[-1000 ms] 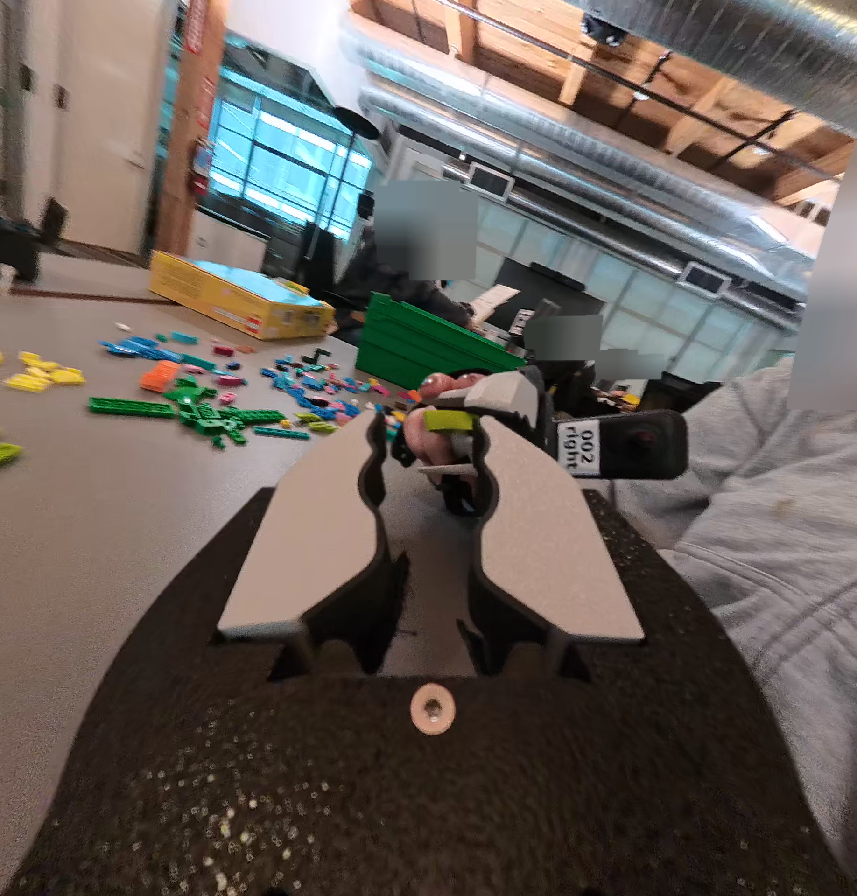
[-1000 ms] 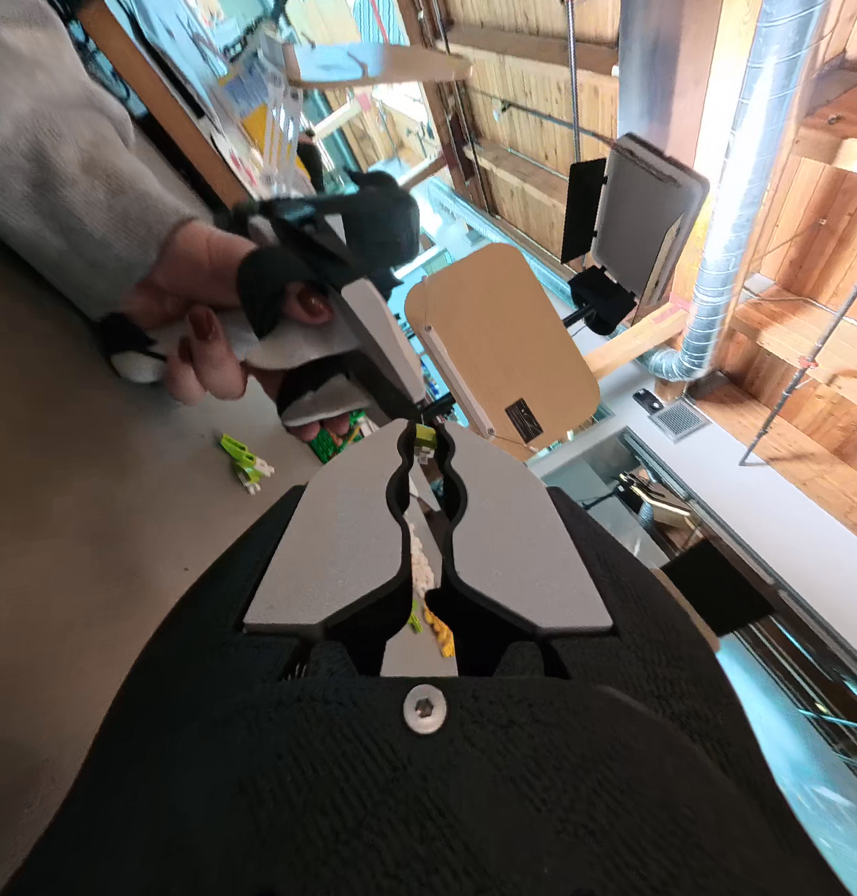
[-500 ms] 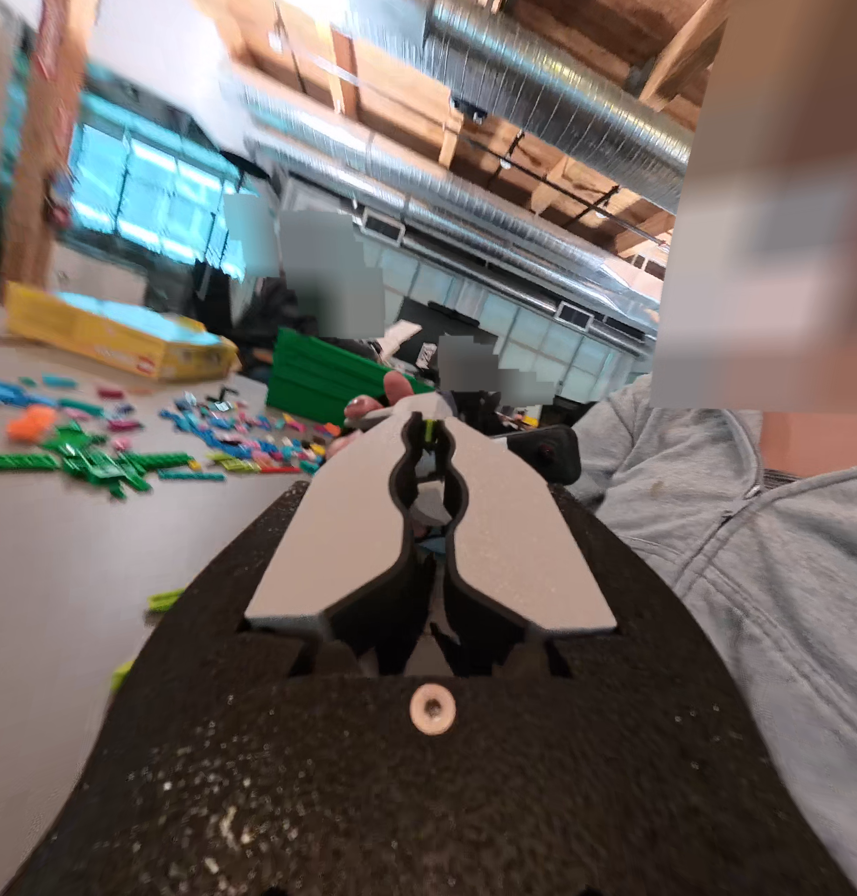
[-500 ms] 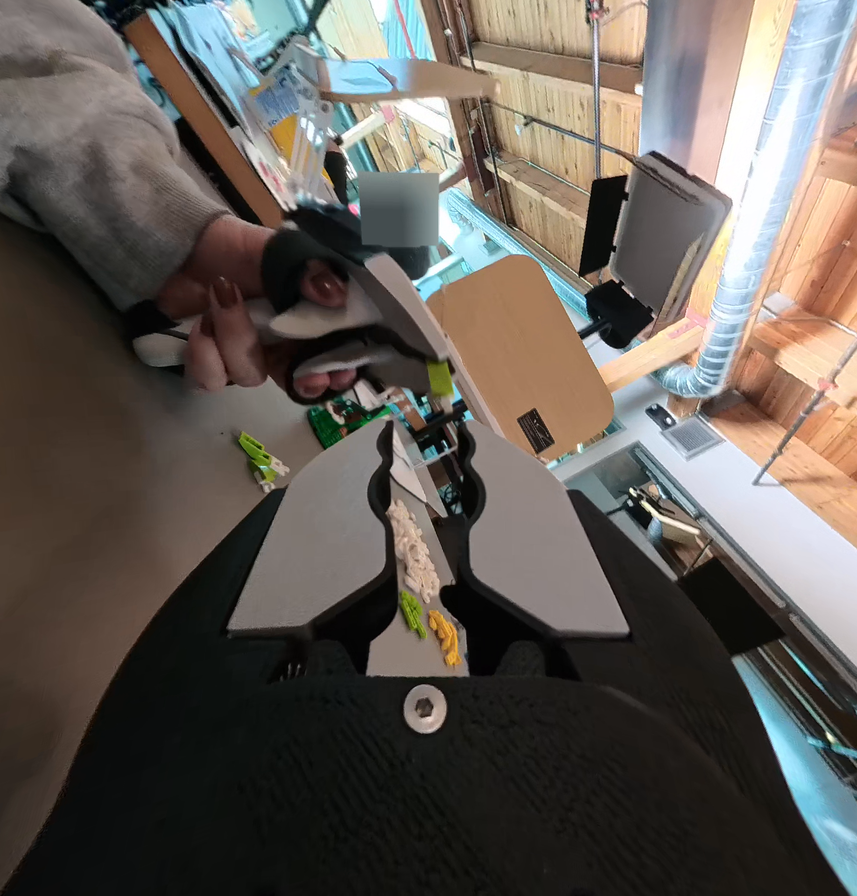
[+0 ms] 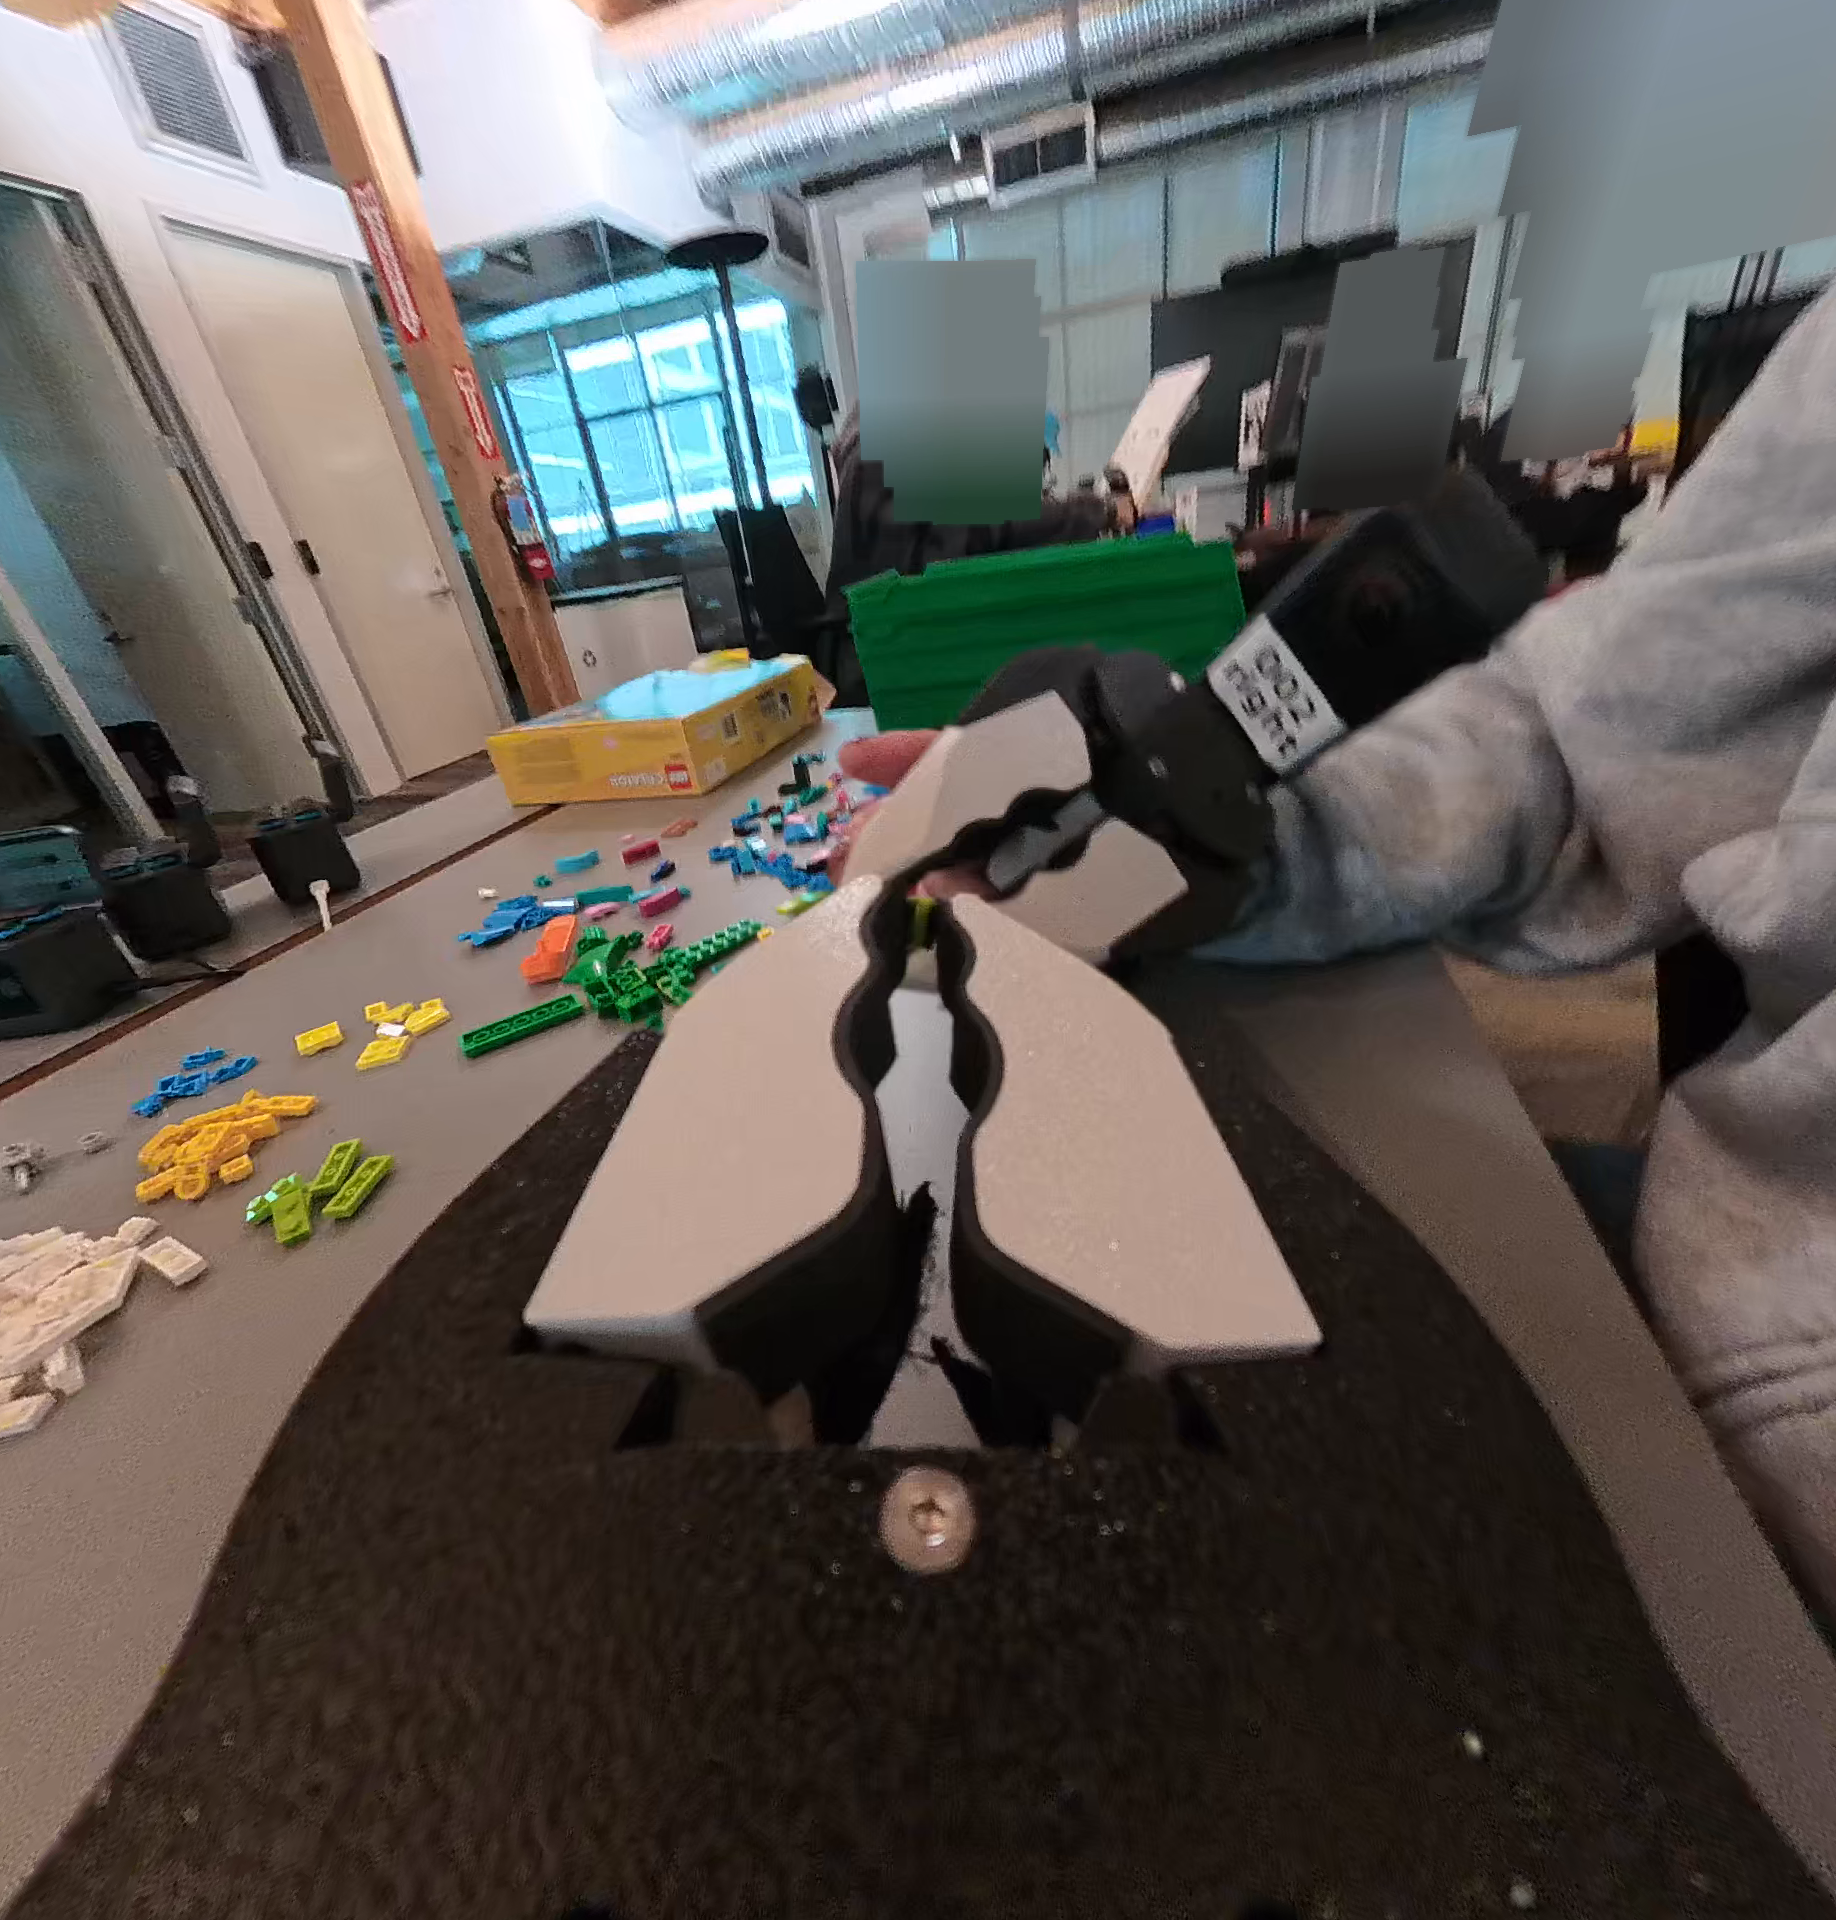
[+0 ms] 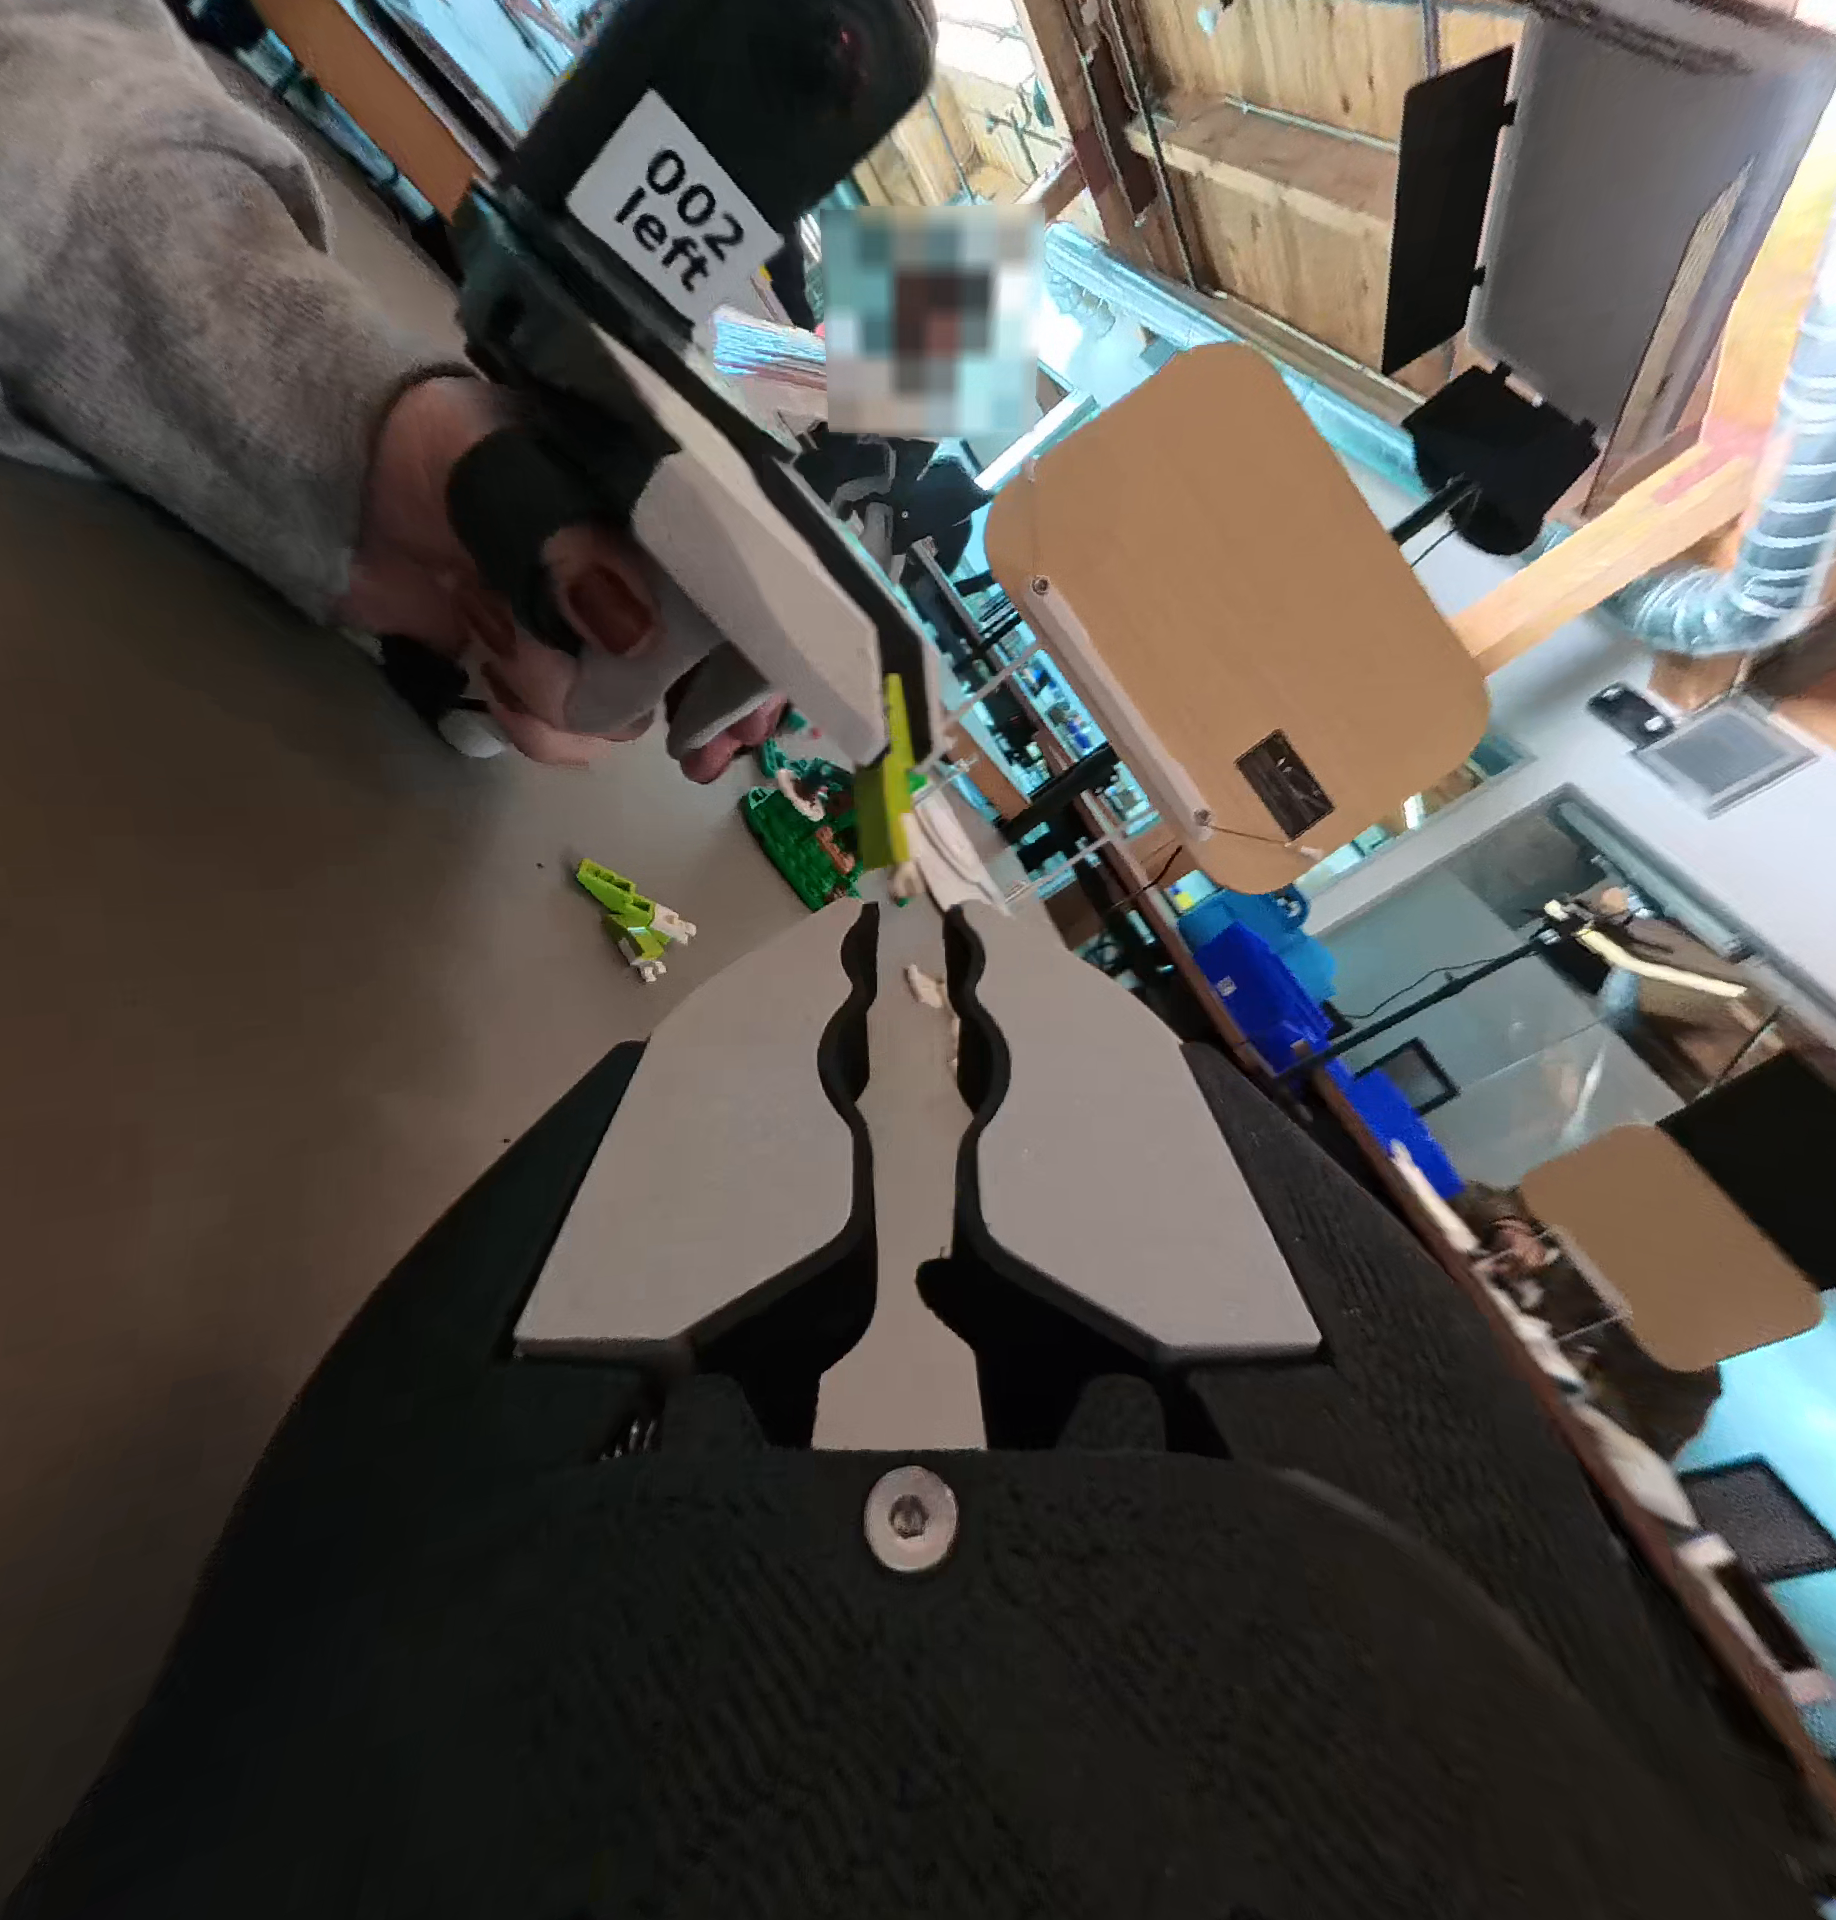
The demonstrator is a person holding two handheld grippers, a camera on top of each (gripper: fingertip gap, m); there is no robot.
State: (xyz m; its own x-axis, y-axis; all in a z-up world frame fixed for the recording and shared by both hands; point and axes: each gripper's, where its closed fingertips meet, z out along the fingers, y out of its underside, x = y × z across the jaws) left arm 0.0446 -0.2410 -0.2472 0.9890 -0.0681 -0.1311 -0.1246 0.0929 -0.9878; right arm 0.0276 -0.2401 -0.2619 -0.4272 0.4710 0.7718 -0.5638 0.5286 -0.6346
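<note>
Having passed across since a moment ago, the lime-green plate (image 6: 886,795) now sits pinched in the left gripper (image 5: 919,920), while the right gripper (image 6: 909,914) just beside it, jaws narrowly parted, seems empty above the table (image 6: 218,1039).

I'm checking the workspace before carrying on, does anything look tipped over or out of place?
The yellow cardboard box lies on its side at the far end of the grey table. Loose plastic bricks are strewn near it, though white, yellow and lime ones sit in sorted piles.
</note>
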